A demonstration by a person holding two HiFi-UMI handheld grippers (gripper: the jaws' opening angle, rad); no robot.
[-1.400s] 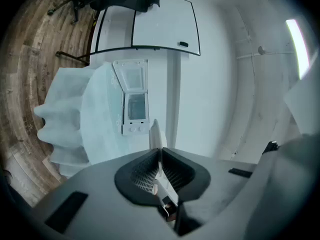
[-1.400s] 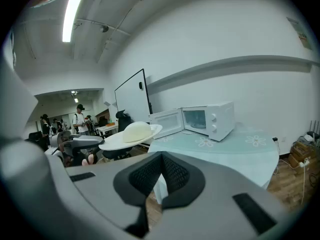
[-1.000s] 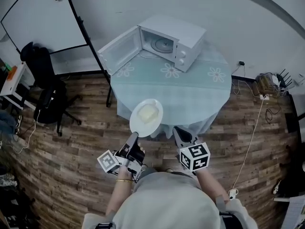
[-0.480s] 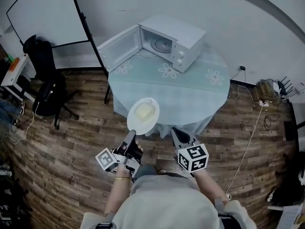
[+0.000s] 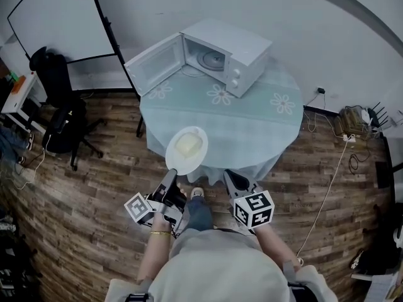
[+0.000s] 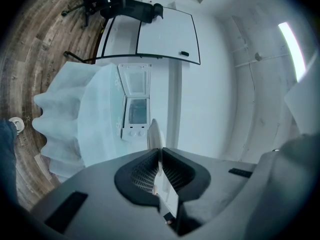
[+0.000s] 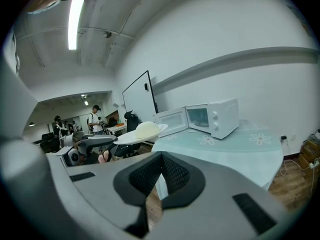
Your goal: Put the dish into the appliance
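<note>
A white plate with a pale yellow lump of food on it is held level over the near edge of the round table. My left gripper is shut on the plate's near rim. In the left gripper view the plate shows edge-on between the pads. The white microwave stands at the far side of the table with its door swung open to the left and its glass turntable visible. My right gripper hovers beside the left one, shut and empty. The right gripper view shows the plate and the microwave.
A light green cloth with flower prints covers the table. A black office chair and a whiteboard stand to the left. Cables and a power strip lie on the wooden floor at right. People stand far behind.
The plate and both grippers have shifted slightly left and toward the table. A leg and shoe have stepped into view below the grippers.
</note>
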